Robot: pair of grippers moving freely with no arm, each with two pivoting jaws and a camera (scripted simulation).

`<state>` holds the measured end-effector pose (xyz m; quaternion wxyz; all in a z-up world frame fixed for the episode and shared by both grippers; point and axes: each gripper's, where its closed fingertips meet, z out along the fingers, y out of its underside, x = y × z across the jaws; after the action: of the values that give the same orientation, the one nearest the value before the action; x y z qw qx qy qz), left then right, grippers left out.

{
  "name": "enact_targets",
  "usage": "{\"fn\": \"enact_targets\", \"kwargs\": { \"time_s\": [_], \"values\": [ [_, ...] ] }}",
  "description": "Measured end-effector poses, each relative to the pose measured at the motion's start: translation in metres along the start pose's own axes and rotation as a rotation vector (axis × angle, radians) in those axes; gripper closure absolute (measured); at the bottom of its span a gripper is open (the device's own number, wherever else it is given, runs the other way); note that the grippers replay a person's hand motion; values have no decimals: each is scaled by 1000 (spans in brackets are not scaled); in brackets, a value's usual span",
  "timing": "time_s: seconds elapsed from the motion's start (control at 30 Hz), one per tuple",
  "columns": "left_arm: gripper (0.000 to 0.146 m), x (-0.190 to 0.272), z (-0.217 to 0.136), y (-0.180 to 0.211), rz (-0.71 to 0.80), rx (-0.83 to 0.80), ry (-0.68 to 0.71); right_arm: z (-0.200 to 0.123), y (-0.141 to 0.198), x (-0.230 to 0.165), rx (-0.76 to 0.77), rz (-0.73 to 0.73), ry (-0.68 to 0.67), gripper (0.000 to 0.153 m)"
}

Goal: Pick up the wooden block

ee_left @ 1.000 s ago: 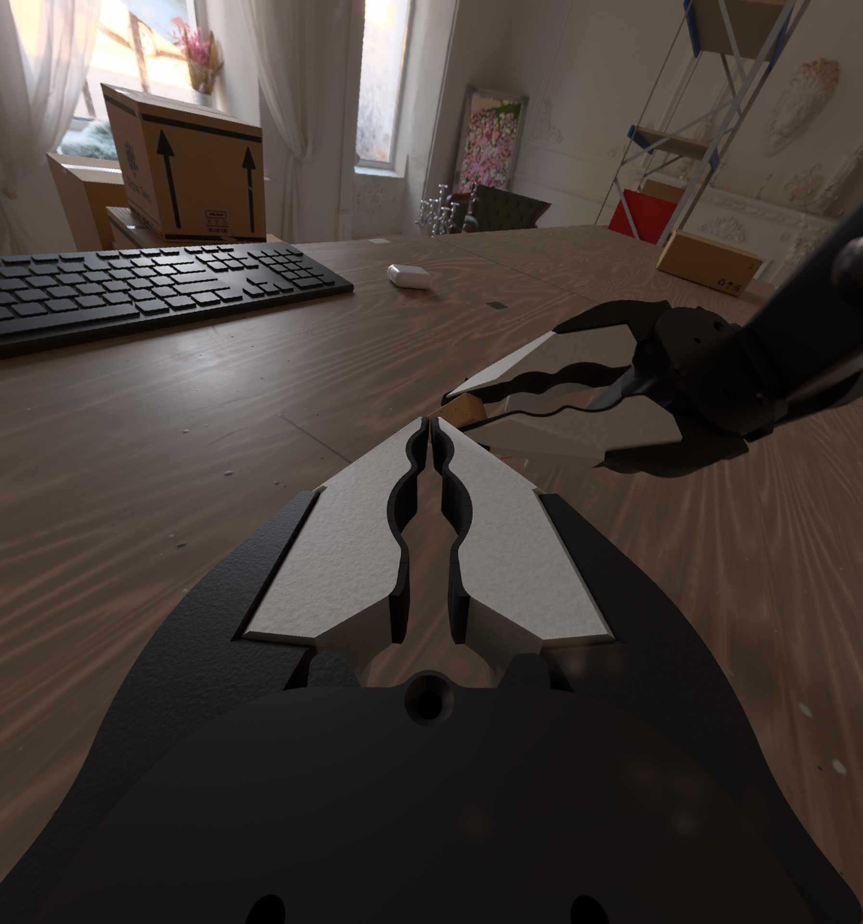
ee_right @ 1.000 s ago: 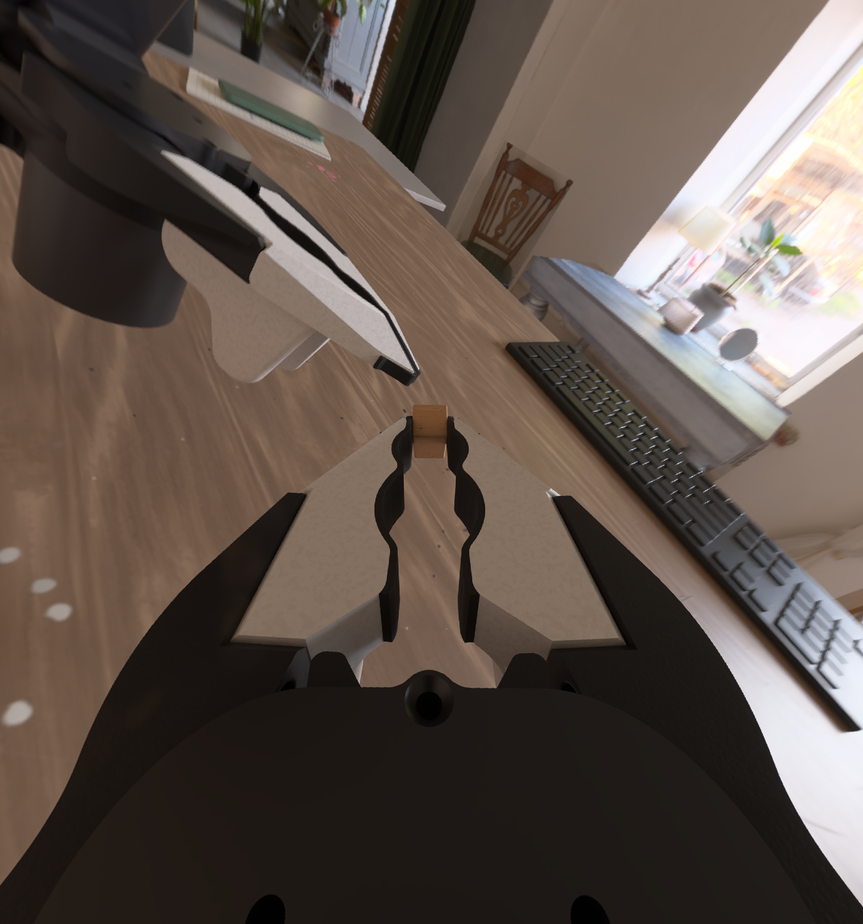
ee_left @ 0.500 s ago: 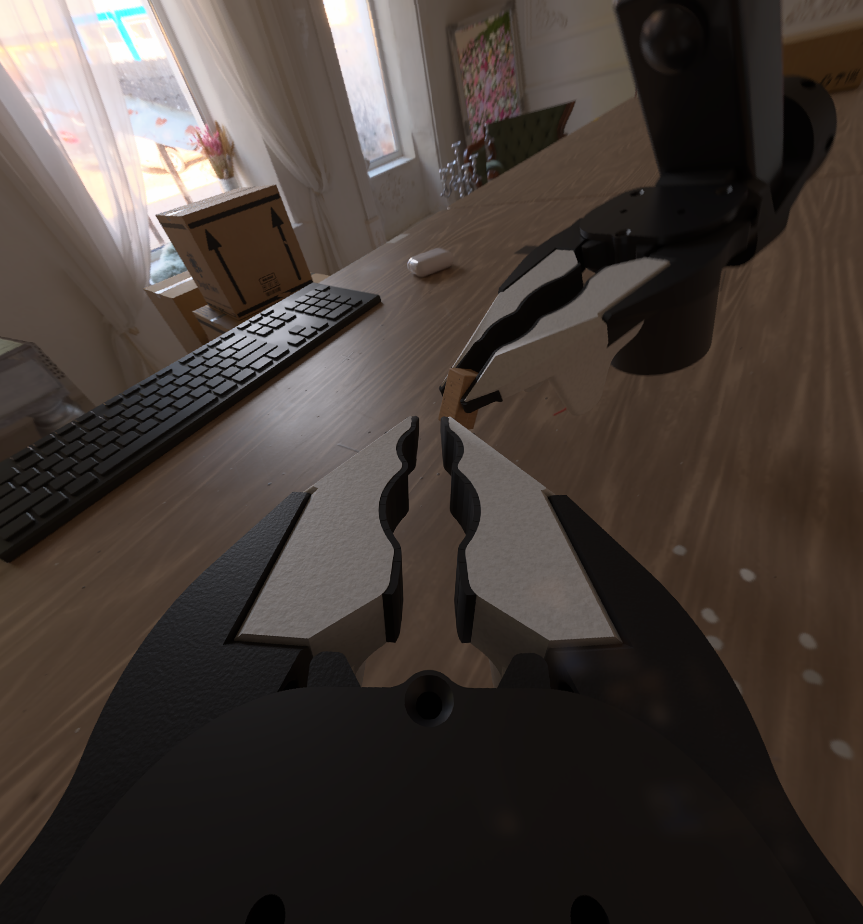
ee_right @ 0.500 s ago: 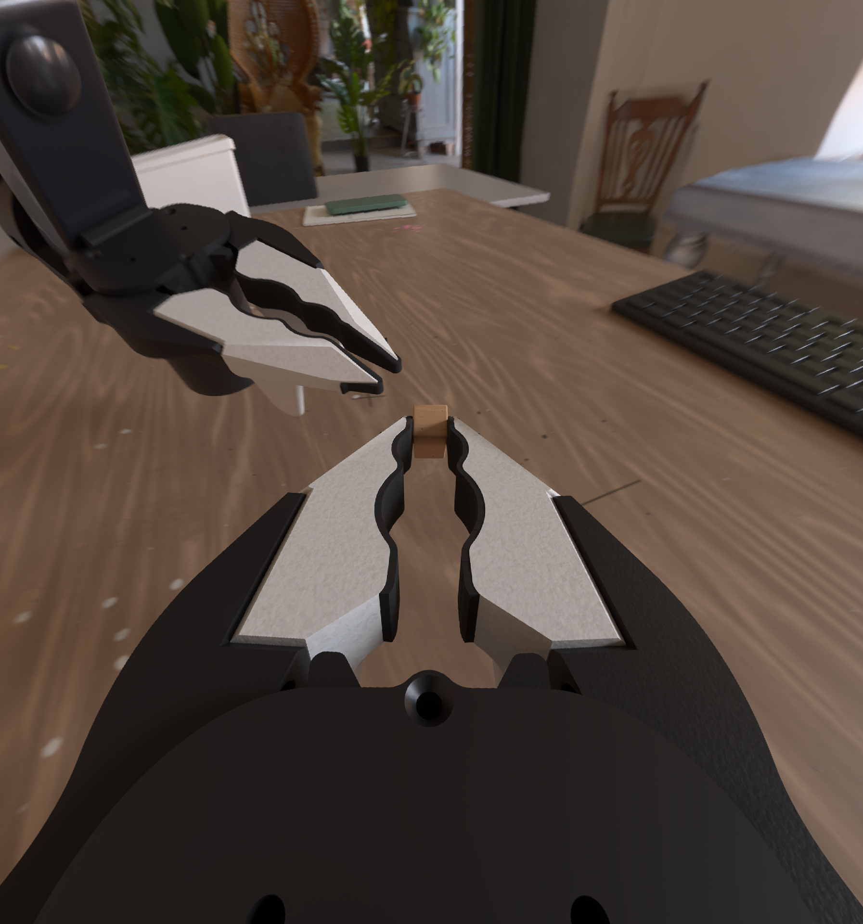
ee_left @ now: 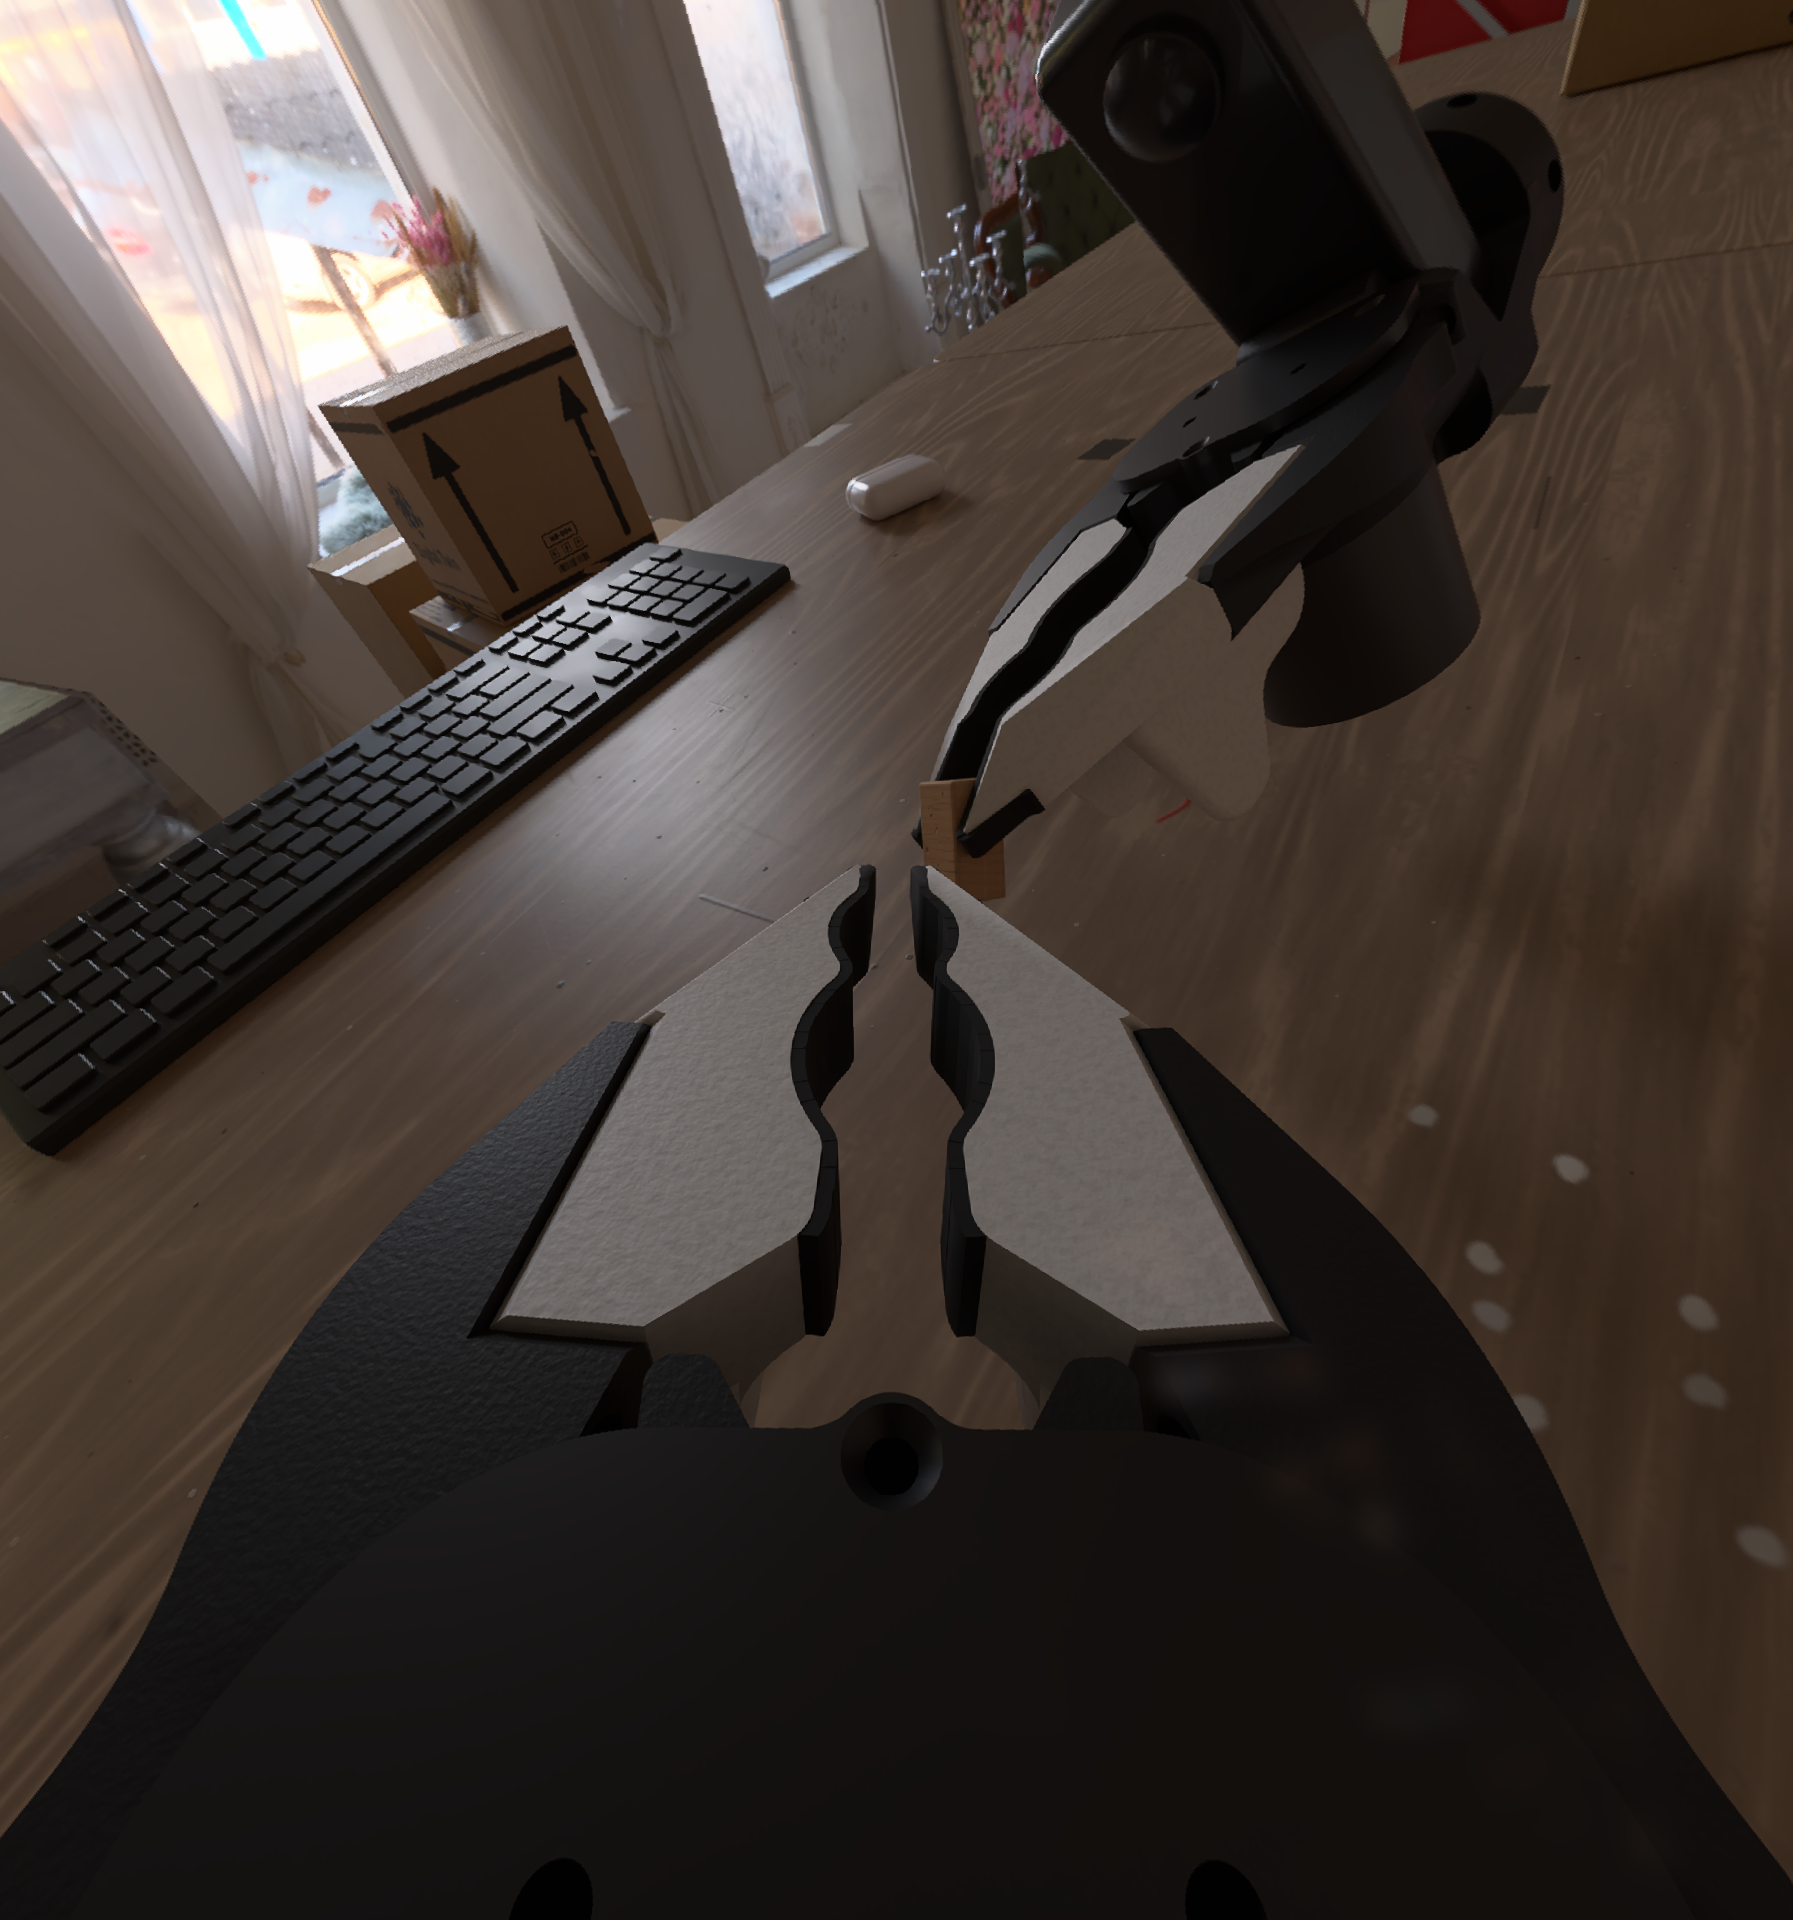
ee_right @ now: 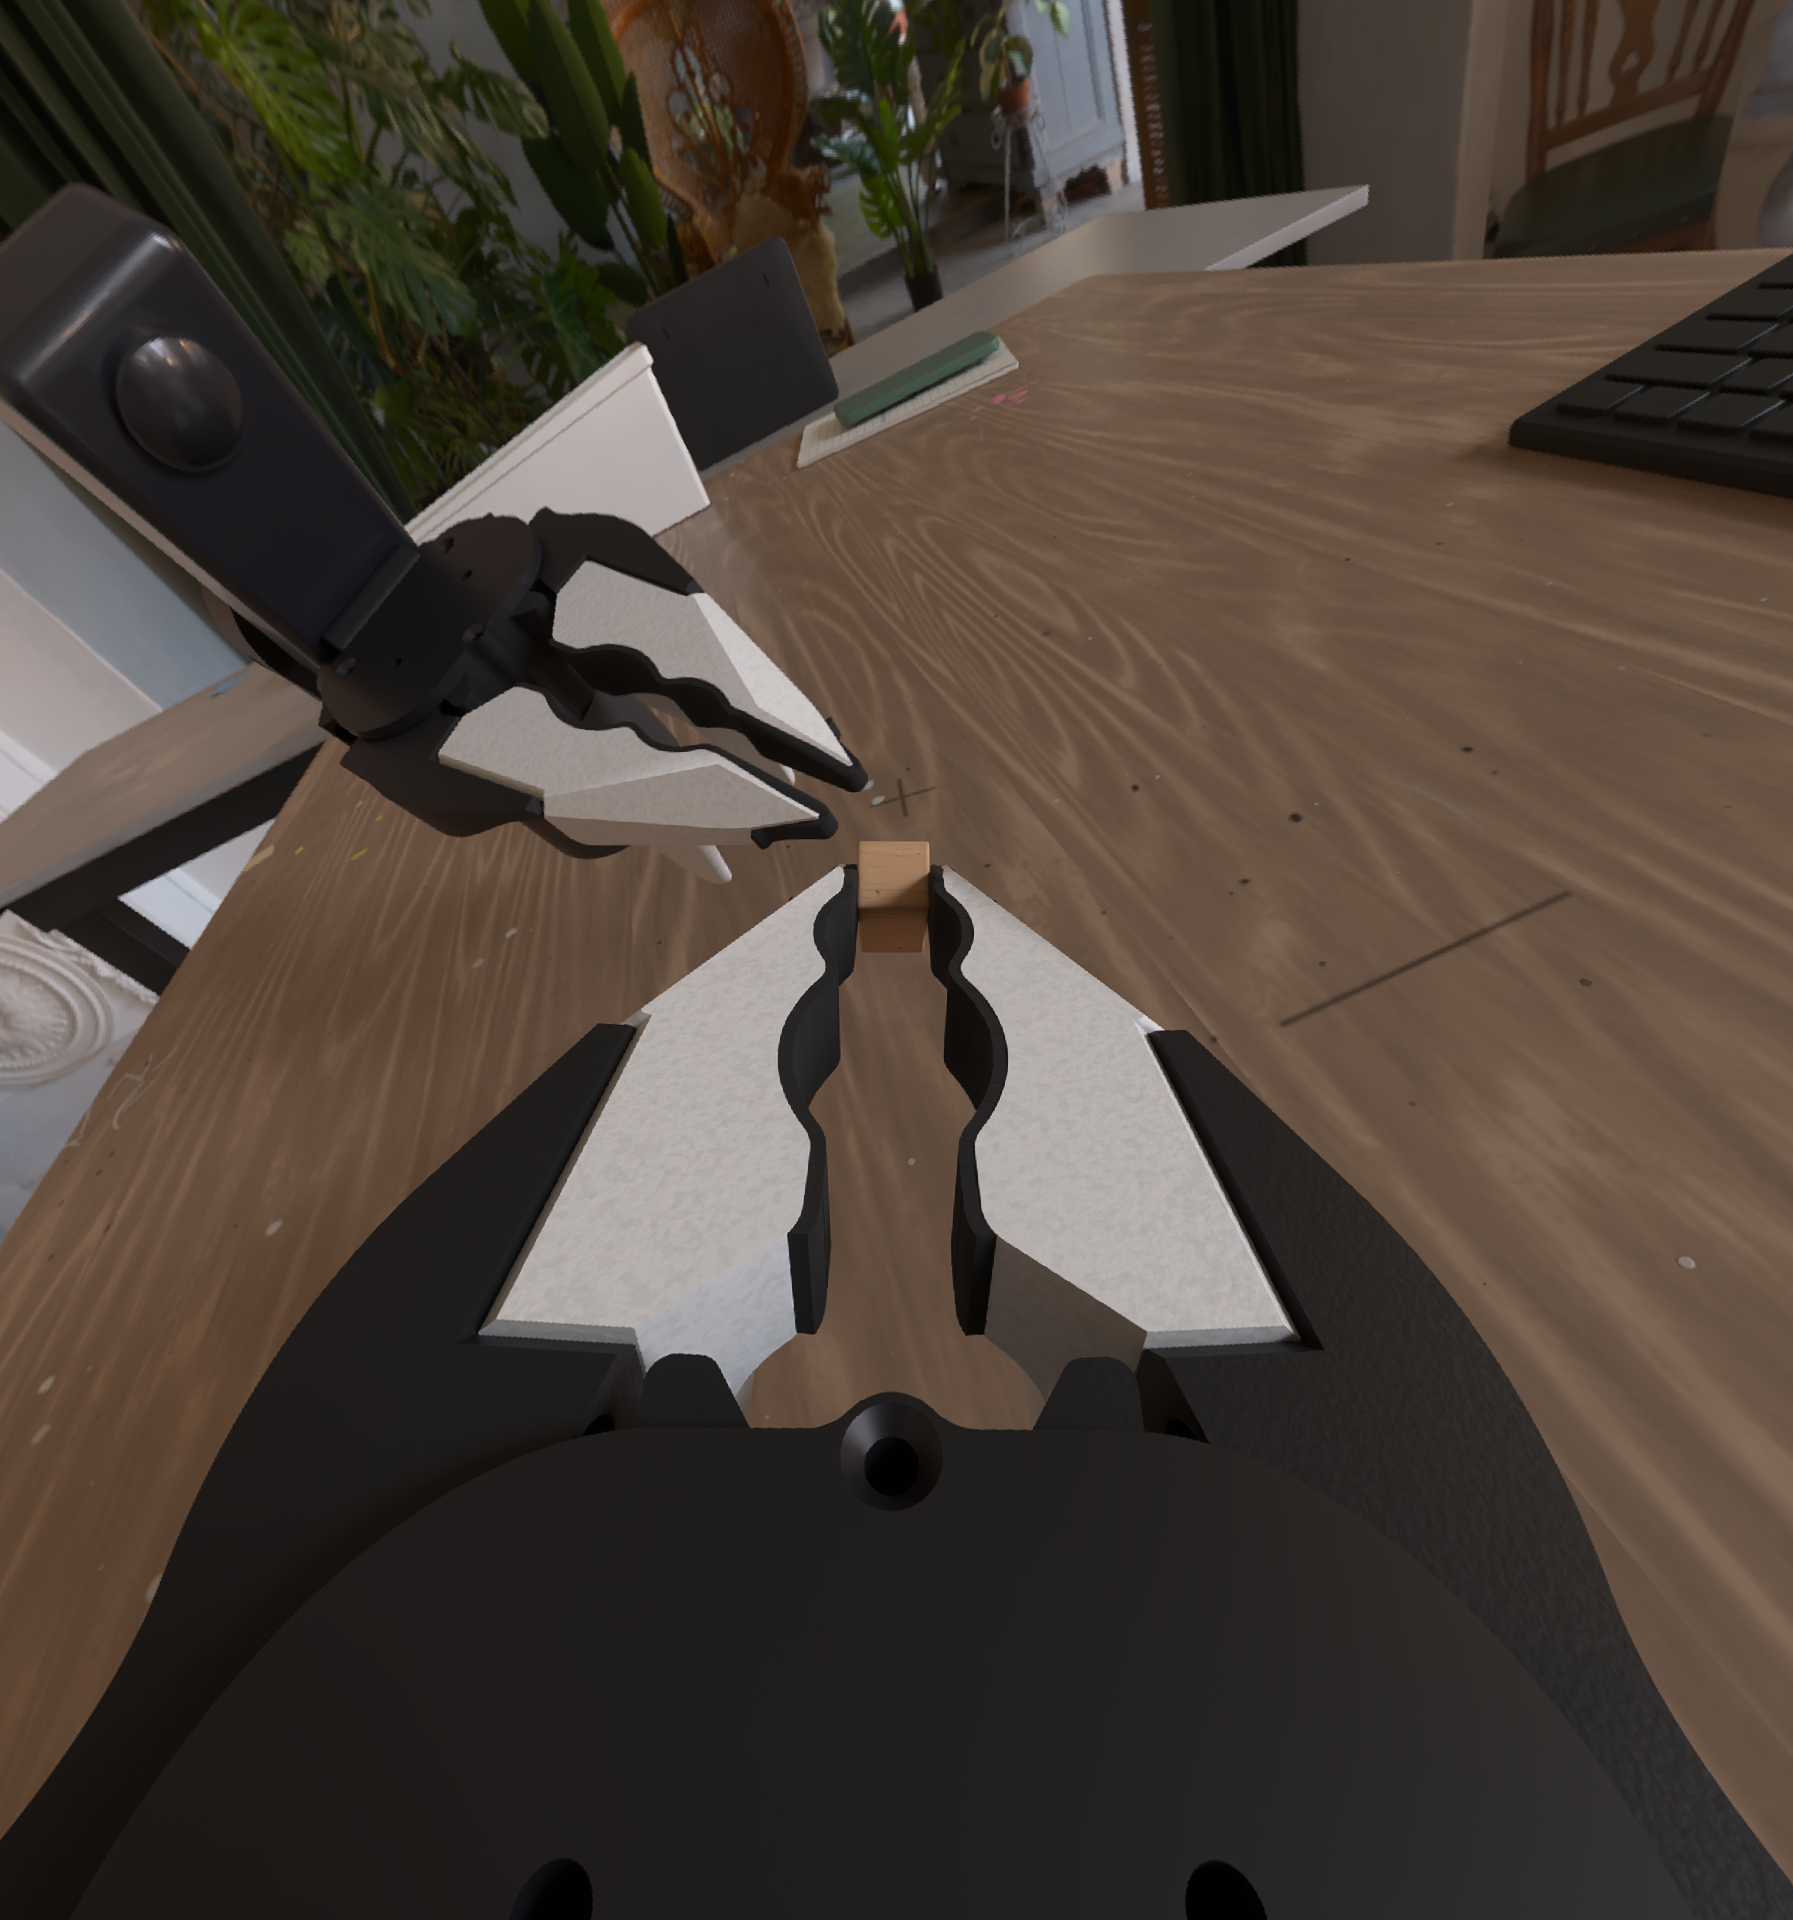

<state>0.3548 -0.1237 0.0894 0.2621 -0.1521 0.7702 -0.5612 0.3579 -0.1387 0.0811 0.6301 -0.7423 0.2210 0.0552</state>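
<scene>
Right tongs [ee_right: 893,883]: clamping the wooden block [ee_right: 893,891] between the fingertips, block sitting at the very tips, raised clear of the tabletop [ee_right: 1287,790]. Left tongs [ee_left: 892,883]: narrowed to a slim gap, gripping nothing, hovering just beside the block [ee_left: 949,844] with tips pointing toward it. Farther off: black keyboard [ee_left: 372,790] lying on the tabletop, small white case [ee_left: 892,486] resting beyond it, green book [ee_right: 918,379] lying on a pale pad near the far edge.
</scene>
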Motion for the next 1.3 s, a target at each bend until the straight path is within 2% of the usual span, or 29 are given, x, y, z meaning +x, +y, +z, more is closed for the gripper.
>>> {"fn": "enact_targets", "kwargs": {
  "time_s": [0.3, 0.5, 0.67, 0.83, 1.1, 1.2, 1.3],
  "values": [
    [144, 2, -1, 0, 26, -7, 6, 1, 3, -4, -21, -25, -9, 140],
    [145, 2, -5, 2, 200, -37, -1, 3, 7, -7, -49, -19, -39, 140],
    [144, 3, -5, -1, 167, -16, -3, 1, 4, -5, -30, -22, -19, 140],
    [144, 4, -7, -6, 213, 3, -21, -2, 0, -3, 10, -20, -3, 140],
    [145, 10, -3, -9, 224, 16, -22, -1, 2, -5, -10, -60, 16, 140],
    [145, 7, -4, -8, 213, 14, -28, -6, 12, 0, -65, -84, 75, 140],
    [146, -2, -3, 5, 150, -51, -55, -24, 32, 17, -209, -215, 248, 140]
  ]
}}
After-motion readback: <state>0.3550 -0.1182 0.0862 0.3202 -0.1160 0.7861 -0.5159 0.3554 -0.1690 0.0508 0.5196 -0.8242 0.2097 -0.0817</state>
